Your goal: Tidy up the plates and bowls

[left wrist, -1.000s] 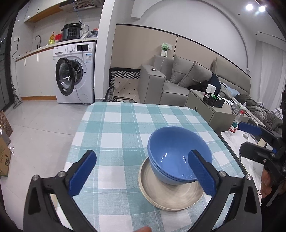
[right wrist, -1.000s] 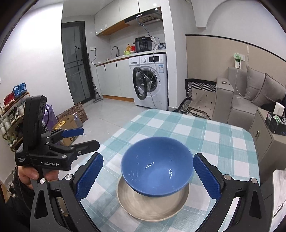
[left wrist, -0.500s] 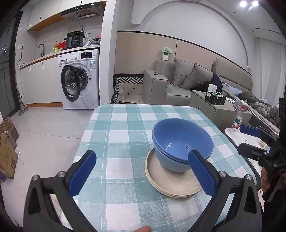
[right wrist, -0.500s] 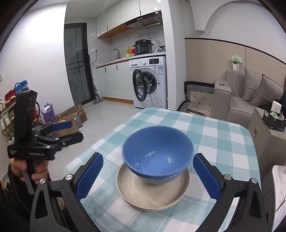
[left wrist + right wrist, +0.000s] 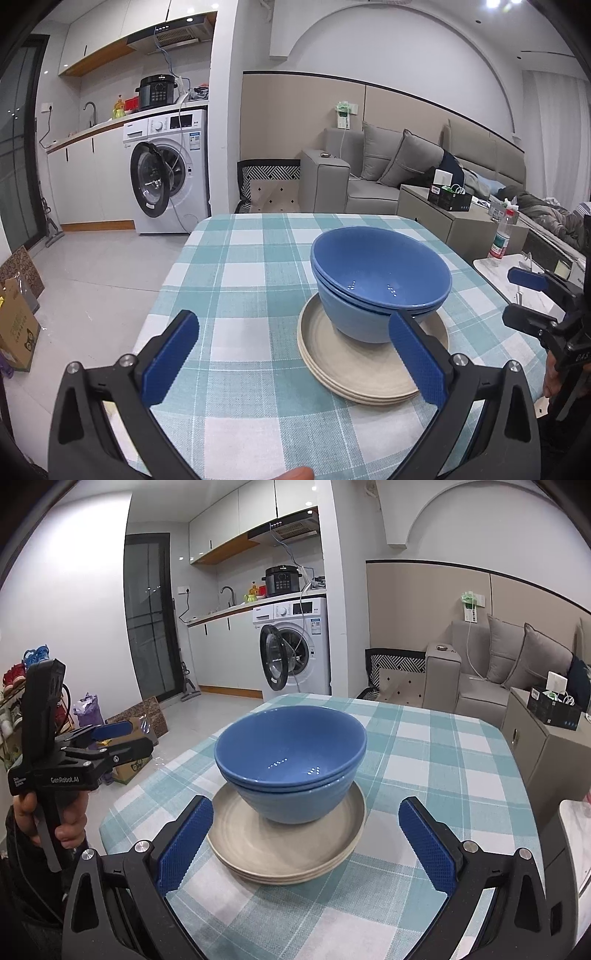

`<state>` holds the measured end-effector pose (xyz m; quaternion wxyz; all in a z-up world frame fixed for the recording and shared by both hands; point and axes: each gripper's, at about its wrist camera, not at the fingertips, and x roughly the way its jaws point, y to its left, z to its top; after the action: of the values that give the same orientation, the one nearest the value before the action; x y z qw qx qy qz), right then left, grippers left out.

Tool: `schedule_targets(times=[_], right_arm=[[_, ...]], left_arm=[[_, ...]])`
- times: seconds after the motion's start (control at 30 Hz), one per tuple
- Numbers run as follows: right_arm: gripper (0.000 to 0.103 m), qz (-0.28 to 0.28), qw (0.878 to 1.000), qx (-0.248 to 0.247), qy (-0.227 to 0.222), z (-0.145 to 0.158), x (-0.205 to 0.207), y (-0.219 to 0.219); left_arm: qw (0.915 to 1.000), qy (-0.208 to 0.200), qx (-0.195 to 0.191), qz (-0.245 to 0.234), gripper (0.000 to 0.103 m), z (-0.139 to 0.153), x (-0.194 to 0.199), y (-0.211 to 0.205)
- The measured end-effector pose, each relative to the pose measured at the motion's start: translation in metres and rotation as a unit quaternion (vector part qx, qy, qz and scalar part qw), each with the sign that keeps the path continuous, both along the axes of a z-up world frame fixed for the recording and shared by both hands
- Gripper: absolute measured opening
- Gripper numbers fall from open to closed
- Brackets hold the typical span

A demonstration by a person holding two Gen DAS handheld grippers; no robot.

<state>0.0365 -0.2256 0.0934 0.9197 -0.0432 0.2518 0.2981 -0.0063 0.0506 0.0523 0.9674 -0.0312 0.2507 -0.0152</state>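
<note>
Two nested blue bowls stand upright on a stack of beige plates on the checked tablecloth. My left gripper is open, held back from the stack on its left side, nothing between its fingers. My right gripper is open too, just in front of the plates, its fingers wider than the stack and apart from it. Each gripper shows in the other's view: the right gripper at the far right, the left gripper held by a hand at the left.
The table has a teal and white cloth, with edges near on both sides. A washing machine with an open door stands beyond. A grey sofa and side cabinet lie to the right; cardboard boxes sit on the floor.
Both grippers have drawn back and lowered, so the bowls and plates look farther off. The stack itself has not moved on the table.
</note>
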Motion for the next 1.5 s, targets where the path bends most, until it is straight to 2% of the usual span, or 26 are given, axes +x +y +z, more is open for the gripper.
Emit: schedule_targets(times=[0.1, 0.27, 0.73, 0.87, 1.5], right_arm=[[0.102, 0.003, 1.000, 0.007, -0.016, -0.008, -0.003, -0.003], [0.102, 0.004, 1.000, 0.017, -0.017, -0.018, -0.001, -0.007], [0.102, -0.015, 0.998, 0.001, -0.053, -0.054, 0.008, -0.006], [0.102, -0.009, 0.999, 0.012, -0.043, -0.055, 0.012, -0.010], [0.102, -0.009, 0.997, 0.036, -0.067, -0.051, 0.004, -0.018]], left_arm=[[0.9999, -0.005, 0.007, 0.007, 0.103, -0.005, 0.003, -0.002], [0.9999, -0.012, 0.008, 0.006, 0.103, -0.014, 0.005, -0.003], [0.9987, -0.029, 0.037, 0.019, 0.103, -0.037, 0.018, -0.009], [0.9984, -0.041, 0.035, 0.018, 0.103, -0.039, 0.021, -0.009], [0.9969, -0.059, 0.050, 0.015, 0.103, -0.053, 0.030, -0.012]])
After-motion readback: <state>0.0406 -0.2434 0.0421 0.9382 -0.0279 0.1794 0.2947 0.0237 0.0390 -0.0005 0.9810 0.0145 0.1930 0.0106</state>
